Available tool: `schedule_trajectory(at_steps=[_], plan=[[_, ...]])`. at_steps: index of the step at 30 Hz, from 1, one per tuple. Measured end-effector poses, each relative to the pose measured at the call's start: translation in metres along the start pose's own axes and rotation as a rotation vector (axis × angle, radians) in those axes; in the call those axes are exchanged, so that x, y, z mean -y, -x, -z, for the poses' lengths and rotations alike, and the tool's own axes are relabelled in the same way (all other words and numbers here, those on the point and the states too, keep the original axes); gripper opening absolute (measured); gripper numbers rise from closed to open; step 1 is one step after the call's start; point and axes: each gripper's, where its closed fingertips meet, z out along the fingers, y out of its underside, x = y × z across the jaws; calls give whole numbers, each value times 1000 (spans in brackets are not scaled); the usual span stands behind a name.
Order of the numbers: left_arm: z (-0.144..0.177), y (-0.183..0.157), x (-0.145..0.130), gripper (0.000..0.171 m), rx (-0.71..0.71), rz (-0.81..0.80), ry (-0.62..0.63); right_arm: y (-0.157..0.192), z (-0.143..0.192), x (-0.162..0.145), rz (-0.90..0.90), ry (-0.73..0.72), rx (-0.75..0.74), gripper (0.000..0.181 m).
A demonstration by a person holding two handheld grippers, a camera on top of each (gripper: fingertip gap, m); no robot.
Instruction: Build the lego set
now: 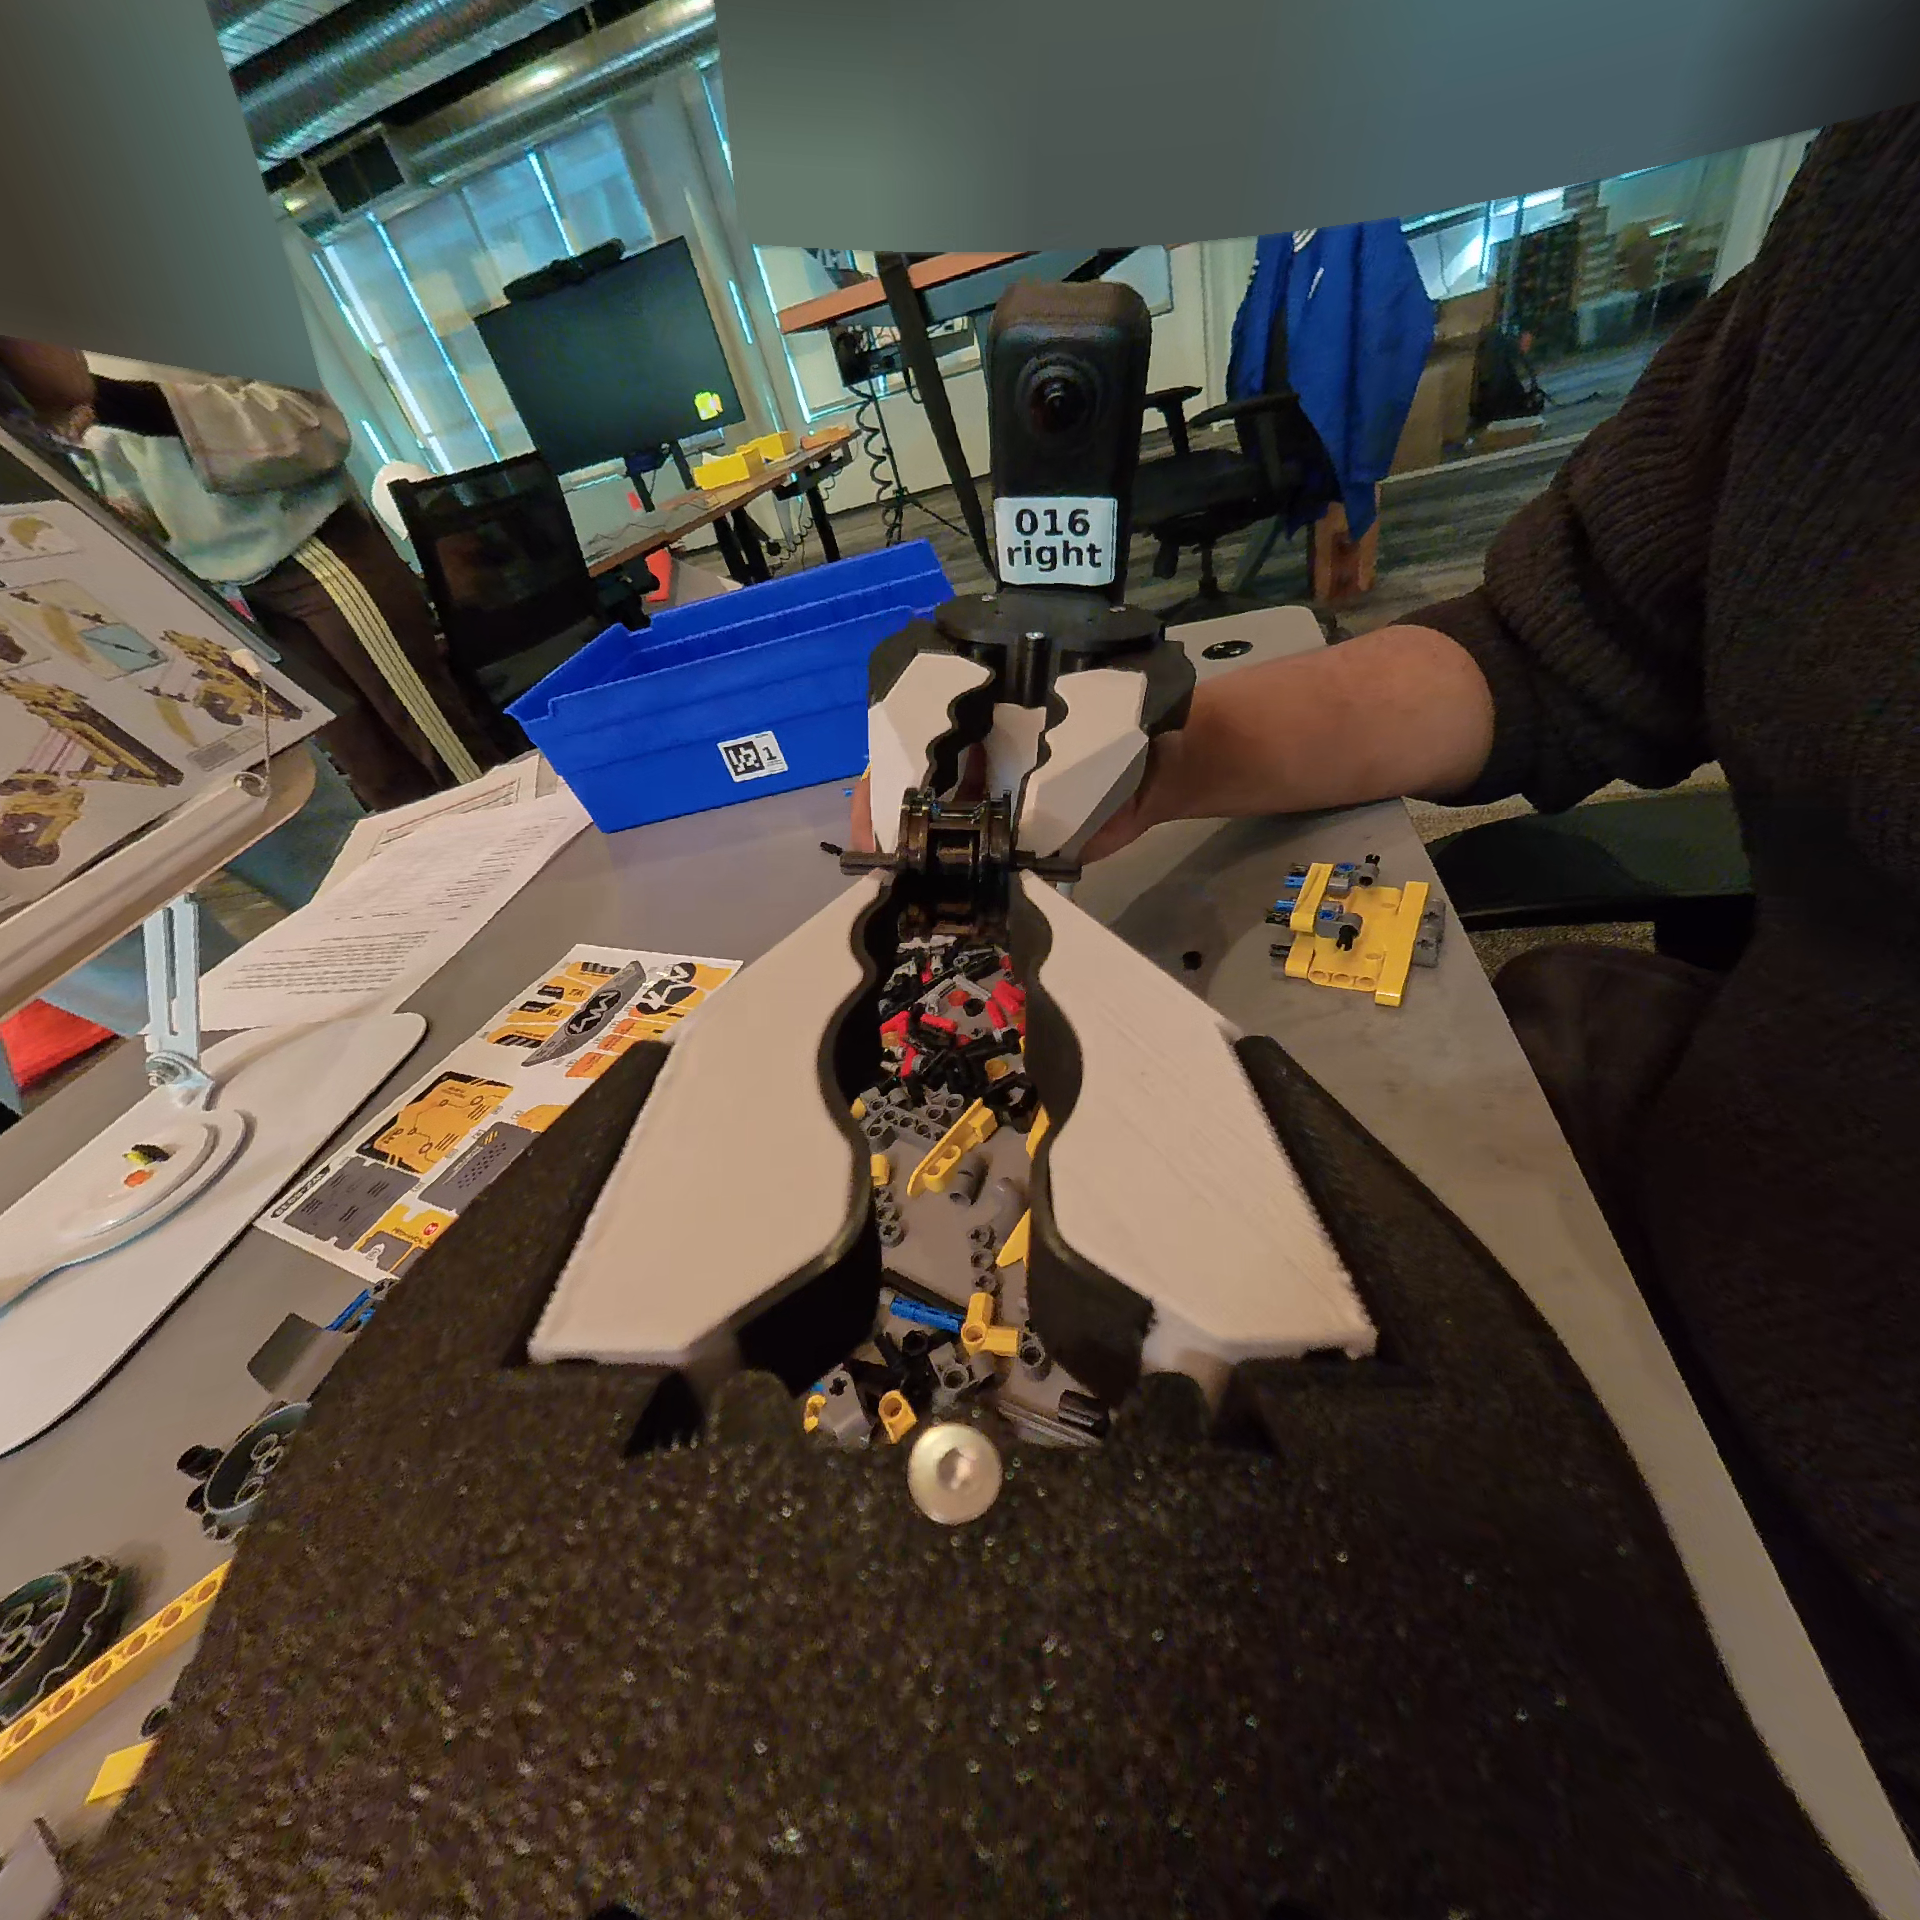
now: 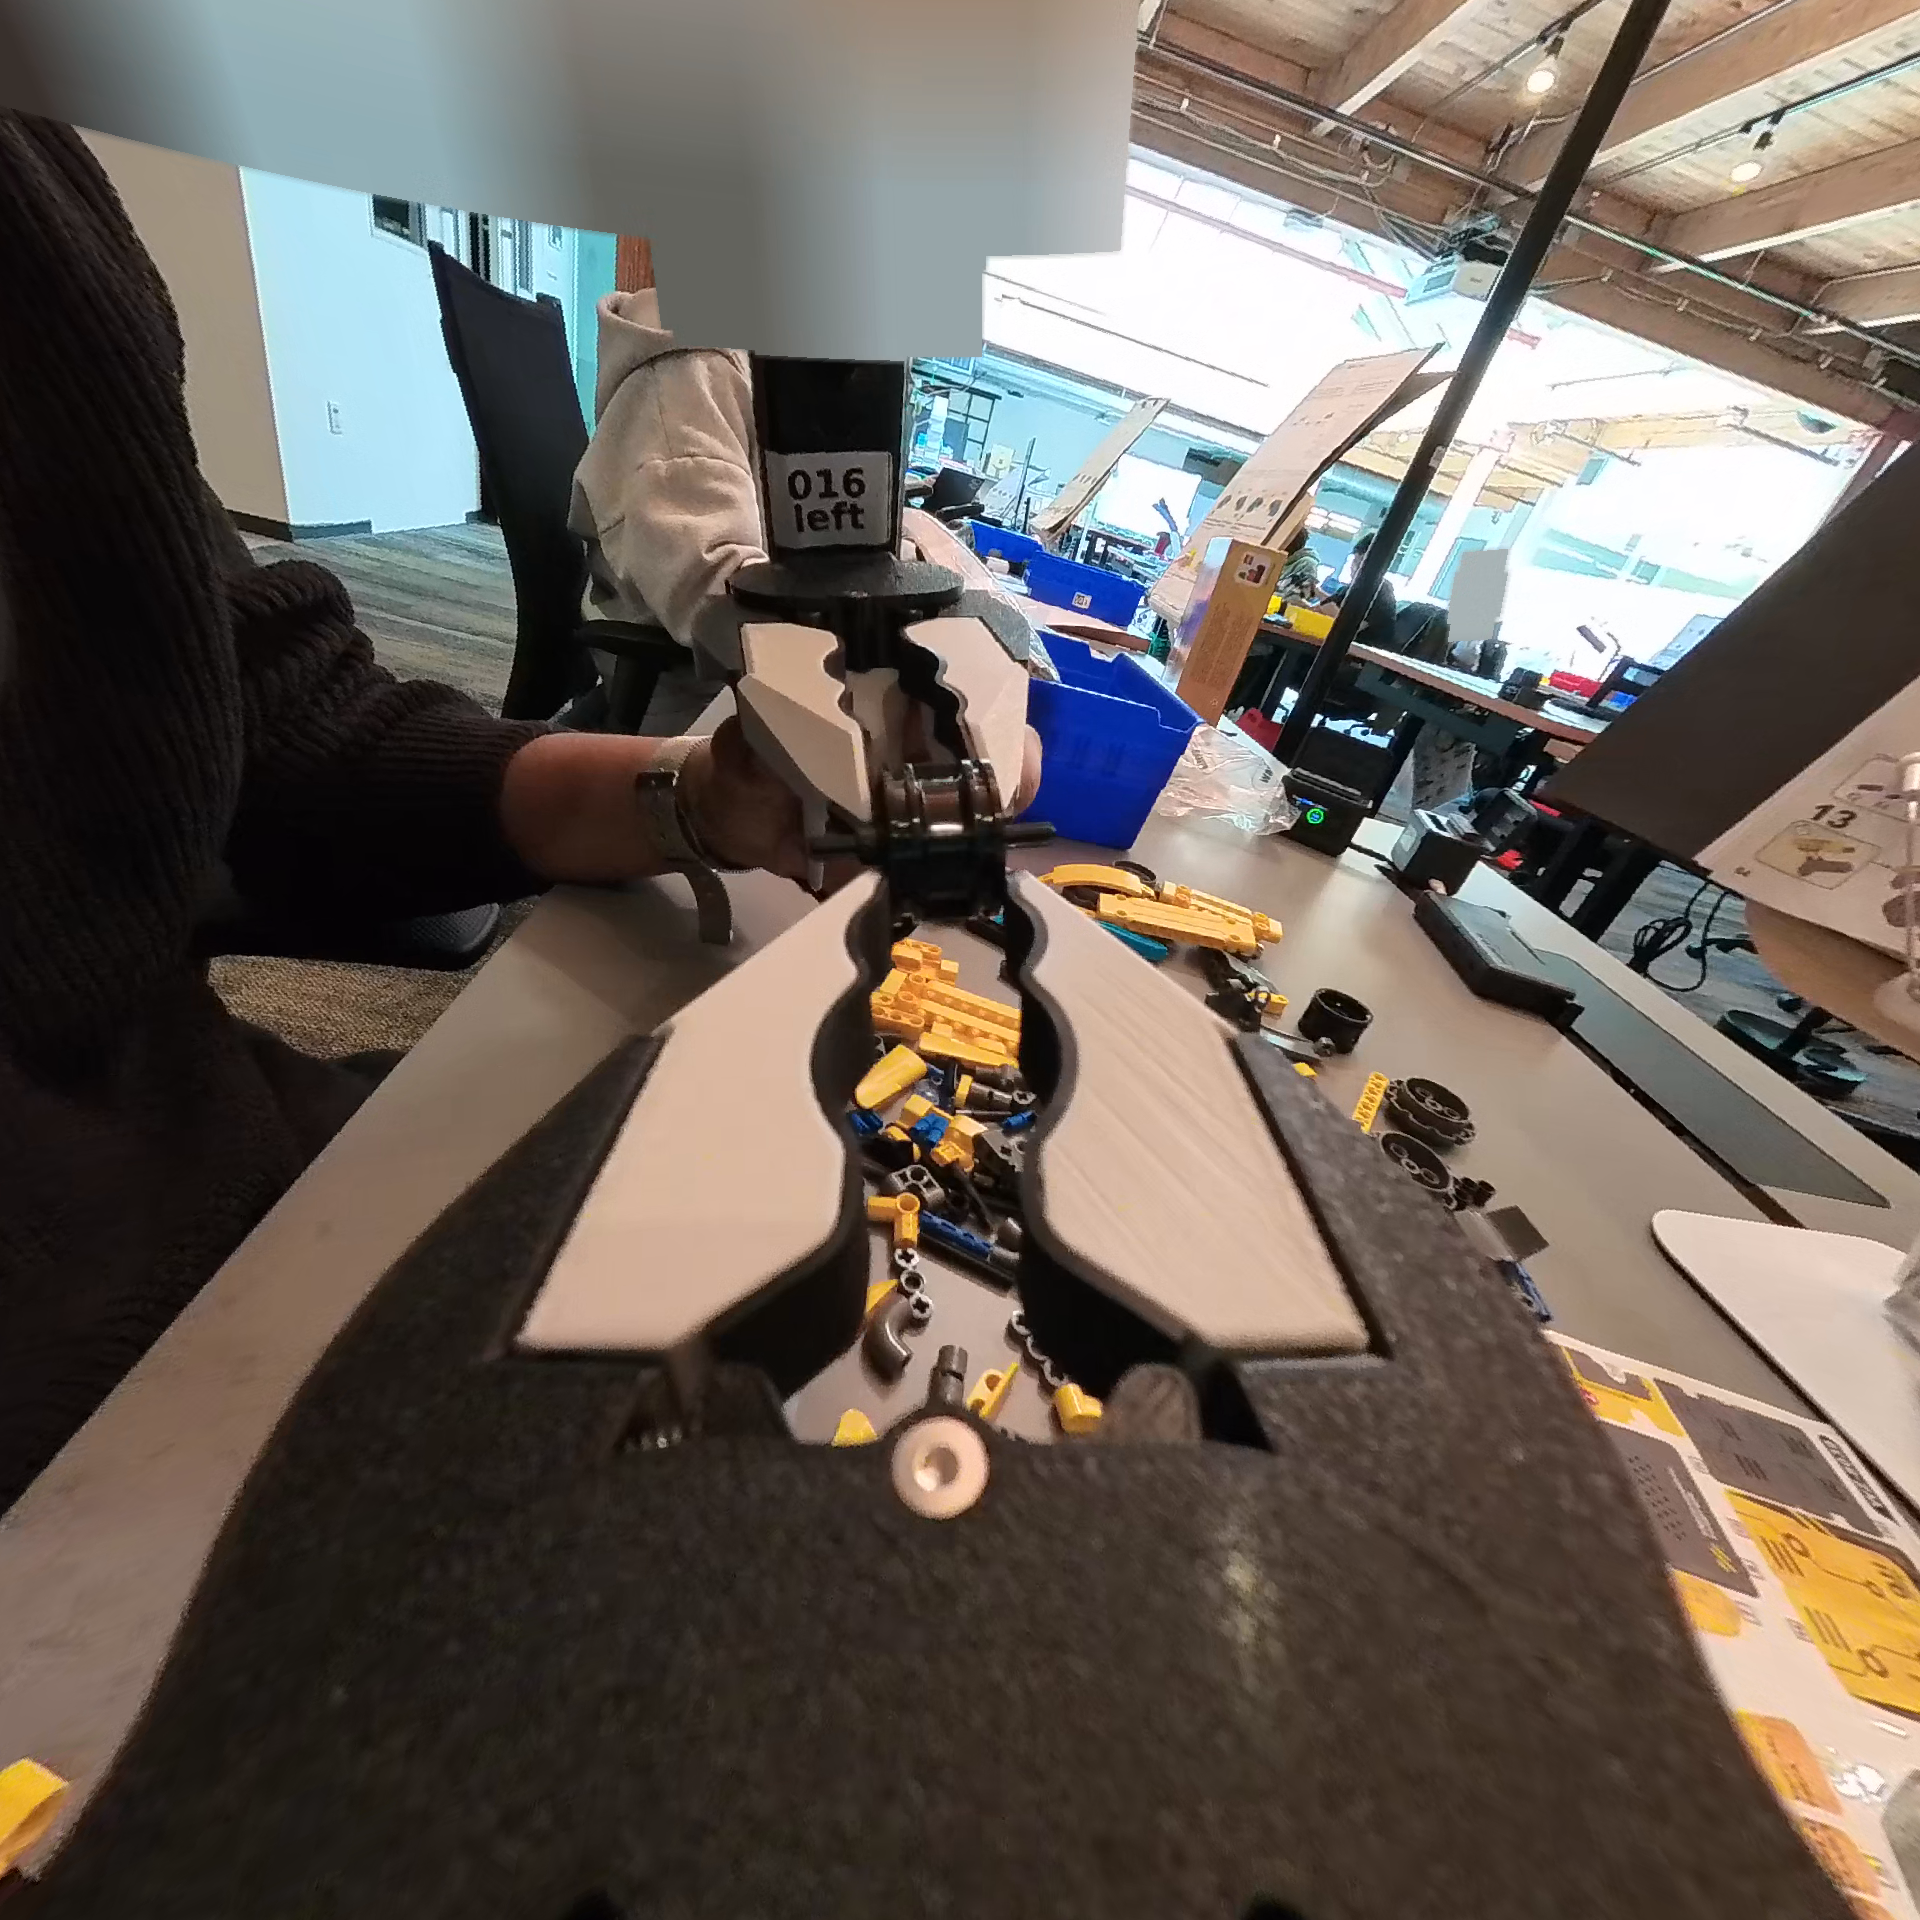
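Grippers meet tip to tip above the desk [image 1: 1299,1049], left gripper [image 1: 951,883] and right gripper [image 2: 935,883] each with fingers clenched on one small black wheel-and-axle assembly [image 1: 951,836], sharing its support over loose bricks [image 2: 951,1023].

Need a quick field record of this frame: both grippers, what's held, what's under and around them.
left gripper: shut on black axle assembly
right gripper: shut on the same black axle assembly, from the opposite side
under grippers: loose building parts, yellow, black, grey, on grey table
beside: yellow sub-build, sticker sheet, blue bin
far left: instruction booklet on stand
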Motion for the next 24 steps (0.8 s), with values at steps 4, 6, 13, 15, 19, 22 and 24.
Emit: schedule_trajectory(at_steps=[4,6,13,15,19,22,24], plan=[[0,1,-1,19,4,0,7,-1,0,-2,1,6,-5,21],[-1,1,-2,19,5,0,10,-1,0,-3,2,9,-8,21],[-1,1,-2,19,2,8,11,-2,-1,-5,16,20,-23,21],[0,1,-1,19,-1,14,4,-3,-2,-3,15,16,-31,21],[0,1,0,19,-2,15,-2,-3,-2,-2,31,17,-48,21],[0,2,-1,20,4,14,2,-4,-2,-3,46,23,-62,21],[-1,3,-2,20,10,12,5,-5,-3,-4,54,25,-73,21]])
